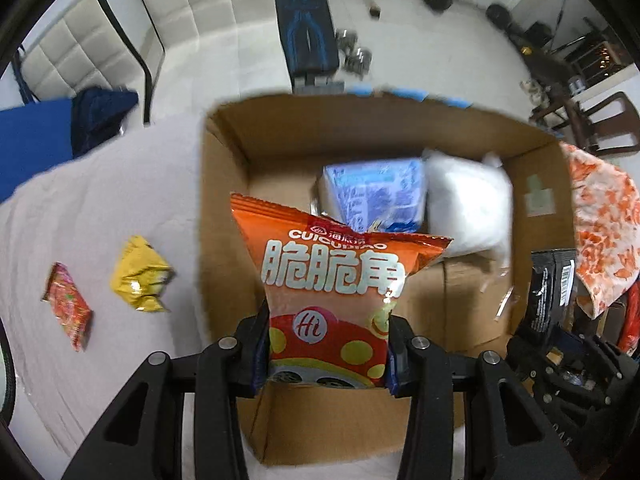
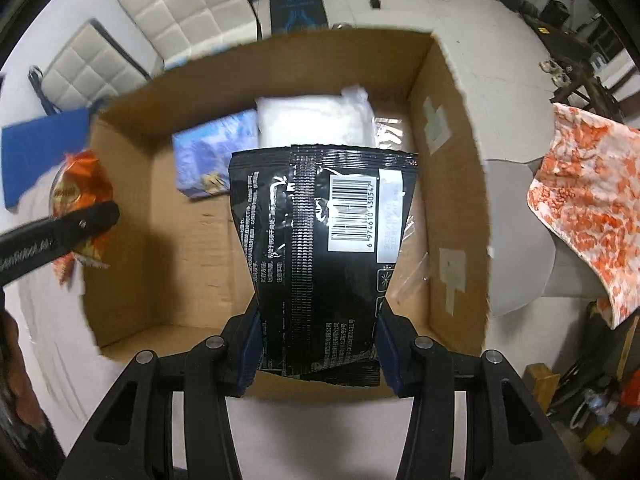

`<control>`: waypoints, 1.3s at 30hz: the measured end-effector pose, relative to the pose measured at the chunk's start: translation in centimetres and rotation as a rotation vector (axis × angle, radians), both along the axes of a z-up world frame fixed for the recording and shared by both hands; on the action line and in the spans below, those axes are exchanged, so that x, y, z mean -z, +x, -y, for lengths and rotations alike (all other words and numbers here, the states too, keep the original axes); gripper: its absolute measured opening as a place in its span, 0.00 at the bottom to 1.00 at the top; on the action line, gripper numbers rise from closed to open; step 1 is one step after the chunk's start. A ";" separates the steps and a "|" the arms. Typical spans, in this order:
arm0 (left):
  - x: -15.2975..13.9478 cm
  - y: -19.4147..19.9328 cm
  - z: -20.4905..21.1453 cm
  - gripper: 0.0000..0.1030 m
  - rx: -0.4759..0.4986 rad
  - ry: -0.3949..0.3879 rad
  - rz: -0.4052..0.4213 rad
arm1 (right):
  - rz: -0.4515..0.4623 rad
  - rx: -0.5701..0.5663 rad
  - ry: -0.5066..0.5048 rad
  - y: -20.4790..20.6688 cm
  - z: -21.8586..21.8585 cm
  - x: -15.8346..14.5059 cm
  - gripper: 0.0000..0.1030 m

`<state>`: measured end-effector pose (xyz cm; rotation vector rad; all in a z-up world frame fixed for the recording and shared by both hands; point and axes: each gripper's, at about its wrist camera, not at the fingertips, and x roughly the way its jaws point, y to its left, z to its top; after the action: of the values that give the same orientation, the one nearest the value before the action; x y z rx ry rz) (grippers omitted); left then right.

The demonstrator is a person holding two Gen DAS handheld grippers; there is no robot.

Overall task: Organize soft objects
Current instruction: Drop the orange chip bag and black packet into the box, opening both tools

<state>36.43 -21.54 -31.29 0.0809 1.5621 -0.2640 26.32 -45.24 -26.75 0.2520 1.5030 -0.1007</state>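
Left claw [image 1: 328,354] clamped on glossy orange snack bag [image 1: 336,288] above open cardboard box [image 1: 224,208], right claw [image 2: 318,346] gripping shiny black pouch [image 2: 320,248] over it, barcode seen only from right wrist, crinkled yellow packet [image 1: 140,274] and red packet [image 1: 68,306] on cloth-covered worktop [image 1: 120,200] seen only from left.

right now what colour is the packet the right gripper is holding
Glossy black packet with a white barcode label, clamped in the right gripper; clearest in the right wrist view.

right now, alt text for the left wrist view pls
The left gripper clamps an orange snack bag above an open cardboard box holding a blue pack and a white pack. Two small packets lie on the cloth at left.
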 end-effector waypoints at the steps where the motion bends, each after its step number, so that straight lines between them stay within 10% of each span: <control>1: 0.8 0.3 0.2 0.39 -0.006 -0.006 -0.025 | -0.014 -0.006 0.001 0.4 0.1 0.8 0.50; 17: 5.4 2.7 2.7 0.45 -0.014 0.123 -0.056 | -0.191 -0.068 -0.010 2.0 0.9 8.5 0.58; 22: 4.8 2.5 2.5 0.53 -0.028 0.102 -0.051 | -0.171 -0.051 0.004 1.9 1.0 7.8 0.74; 27: 3.4 2.3 2.1 0.85 -0.042 0.052 -0.038 | -0.144 -0.046 0.018 2.0 0.7 6.8 0.93; 39: -3.5 -2.9 1.7 0.87 -0.017 -0.014 0.136 | -0.006 -0.007 -0.037 0.1 1.7 2.2 1.00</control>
<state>33.57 -23.23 -27.78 0.0732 1.4251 -0.2511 26.37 -46.90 -28.96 0.2176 1.5062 -0.1237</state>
